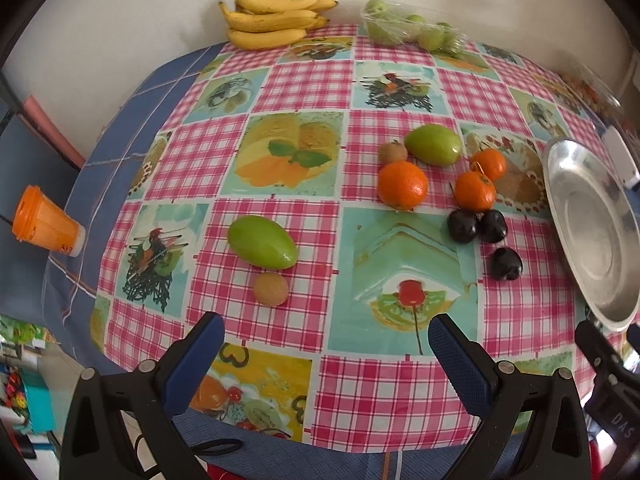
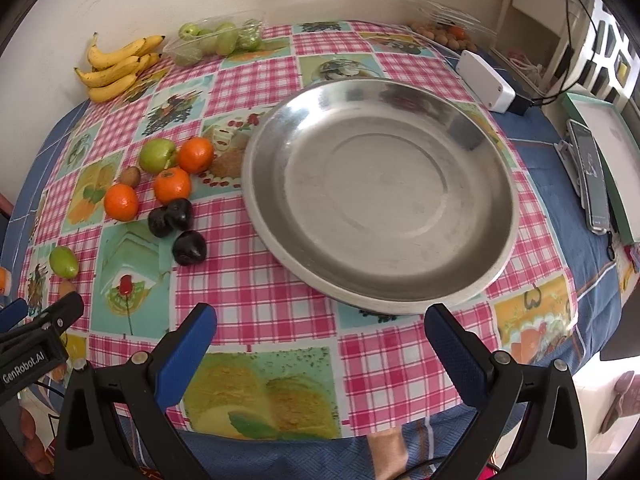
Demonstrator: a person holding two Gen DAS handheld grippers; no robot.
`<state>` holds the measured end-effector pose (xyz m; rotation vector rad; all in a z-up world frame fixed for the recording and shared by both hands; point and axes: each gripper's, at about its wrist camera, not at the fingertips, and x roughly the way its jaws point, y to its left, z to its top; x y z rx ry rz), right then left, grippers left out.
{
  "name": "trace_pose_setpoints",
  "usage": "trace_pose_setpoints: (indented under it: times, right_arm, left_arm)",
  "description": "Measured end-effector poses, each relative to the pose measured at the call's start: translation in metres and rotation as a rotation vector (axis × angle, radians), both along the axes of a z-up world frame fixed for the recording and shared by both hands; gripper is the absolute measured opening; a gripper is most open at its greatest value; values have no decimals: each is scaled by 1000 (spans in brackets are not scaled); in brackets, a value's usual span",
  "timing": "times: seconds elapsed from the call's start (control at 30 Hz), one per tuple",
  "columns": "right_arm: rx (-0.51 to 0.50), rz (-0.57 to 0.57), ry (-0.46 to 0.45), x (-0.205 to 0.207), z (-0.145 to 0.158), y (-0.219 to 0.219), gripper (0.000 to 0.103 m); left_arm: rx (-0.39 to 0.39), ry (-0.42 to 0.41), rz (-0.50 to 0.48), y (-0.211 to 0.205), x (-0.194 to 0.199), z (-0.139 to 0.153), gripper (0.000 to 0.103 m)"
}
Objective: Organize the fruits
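Since nothing has gone into the metal dish yet, my coming move turns on where the loose fruit lies from my two grippers: all of it sits left of the dish, so my left gripper is the nearer one by a good way. Straight ahead of it and slightly left, nearest to me, is a small tan round fruit, and just beyond, touching or almost touching it, a green oval fruit whose long axis runs from far-left to near-right, so I judge I would have to close across its short width. My left gripper hangs wide open with nothing between its blue pads. My right gripper is just as wide open and empty, poised at the near rim of the dish, well apart from the fruit.

Counting the loose pieces: two green oval fruits, the second one farther off by the cluster; three mandarins; three dark plum-like fruits; one brownish small fruit, beside the far green one; one tan round fruit. At the far edge lie one bunch of bananas and one clear pack of green fruit, plus another clear pack far right, its contents too small to name
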<state>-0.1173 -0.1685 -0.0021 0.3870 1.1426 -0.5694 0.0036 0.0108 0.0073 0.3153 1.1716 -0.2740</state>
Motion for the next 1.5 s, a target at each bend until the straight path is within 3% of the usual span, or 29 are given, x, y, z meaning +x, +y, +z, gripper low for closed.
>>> trace_pose_setpoints:
  times: [0.3, 0.63, 0.77, 0.9, 1.07, 1.2, 1.23, 1.43, 1.5]
  right_arm:
    - [20, 93, -59, 22, 3, 25, 103]
    - [89, 123, -102, 41, -3, 39, 103]
    - [116, 128, -105, 45, -6, 39, 103]
    - [132, 144, -96, 51, -9, 38, 103]
    - [124, 178, -90, 60, -8, 42, 103]
    - [109, 175, -80, 64, -10, 41, 103]
    - [110, 177, -78, 65, -11, 40, 103]
    - [108, 185, -62, 72, -17, 40, 86]
    - [97, 182, -52, 74, -18, 39, 72]
  left_arm:
    - [-103, 5, 117, 35, 23, 4, 103]
    - [-196, 10, 143, 54, 36, 1, 103]
    - [-205, -30, 135, 53, 39, 1, 103]
    - [-200, -20, 121, 50, 46, -2, 103]
    - [-105, -49, 134, 49, 50, -5, 103]
    - [-149, -46, 159, 57, 57, -7, 100]
    - [-155, -41, 159, 57, 58, -7, 96]
    - [-182, 20, 153, 55, 67, -19, 82]
    - [-188, 22, 155, 54, 68, -21, 80]
